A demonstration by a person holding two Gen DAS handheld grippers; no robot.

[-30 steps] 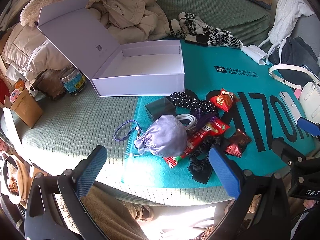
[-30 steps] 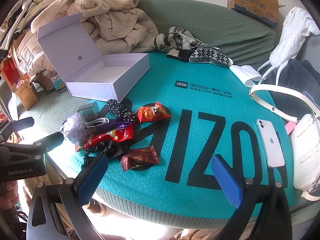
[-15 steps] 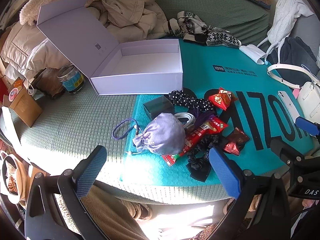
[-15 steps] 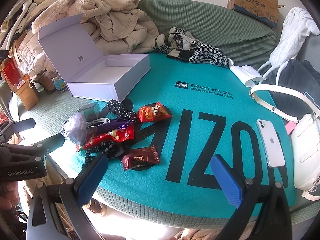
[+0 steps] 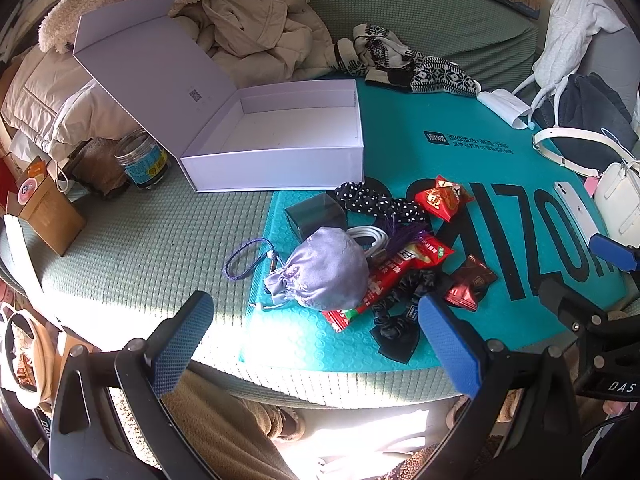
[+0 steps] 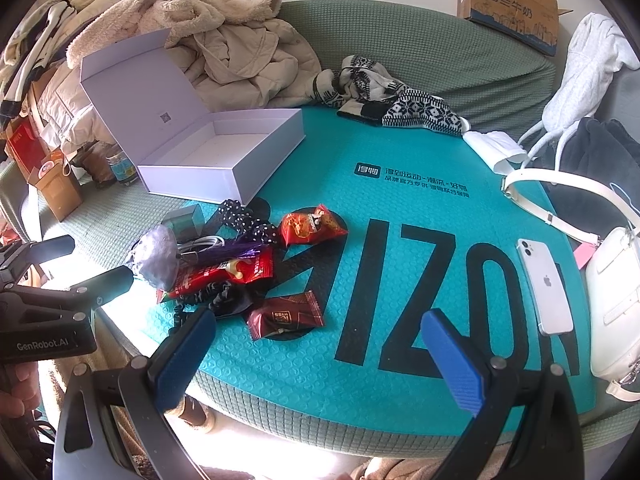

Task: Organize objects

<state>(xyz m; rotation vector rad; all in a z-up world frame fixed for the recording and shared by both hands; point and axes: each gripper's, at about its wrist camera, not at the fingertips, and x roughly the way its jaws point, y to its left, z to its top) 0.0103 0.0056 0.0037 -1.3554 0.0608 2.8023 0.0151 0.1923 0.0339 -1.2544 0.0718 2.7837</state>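
Observation:
An open, empty white box (image 5: 280, 136) (image 6: 224, 148) lies at the teal mat's (image 5: 460, 160) far left corner. In front of it is a pile: a lilac satin pouch (image 5: 324, 268) (image 6: 154, 256), a grey cube (image 5: 314, 216), a polka-dot scrunchie (image 5: 376, 204), a white cable (image 5: 370, 236), red snack packs (image 5: 440, 200) (image 6: 308, 226), a dark red sachet (image 6: 284, 316) and a black scrunchie (image 5: 396, 320). My left gripper (image 5: 316, 344) is open and empty just in front of the pouch. My right gripper (image 6: 316, 356) is open and empty near the sachet.
A white phone (image 6: 546, 286) and white handbag (image 6: 616, 300) lie at the mat's right. Coats (image 5: 248, 36), patterned knitwear (image 5: 412, 68) and a cardboard box (image 6: 512, 4) are behind. A jar (image 5: 140, 160) and small carton (image 5: 48, 216) stand left of the box.
Both grippers have crept slightly forward toward the pile. Nothing was picked up or moved.

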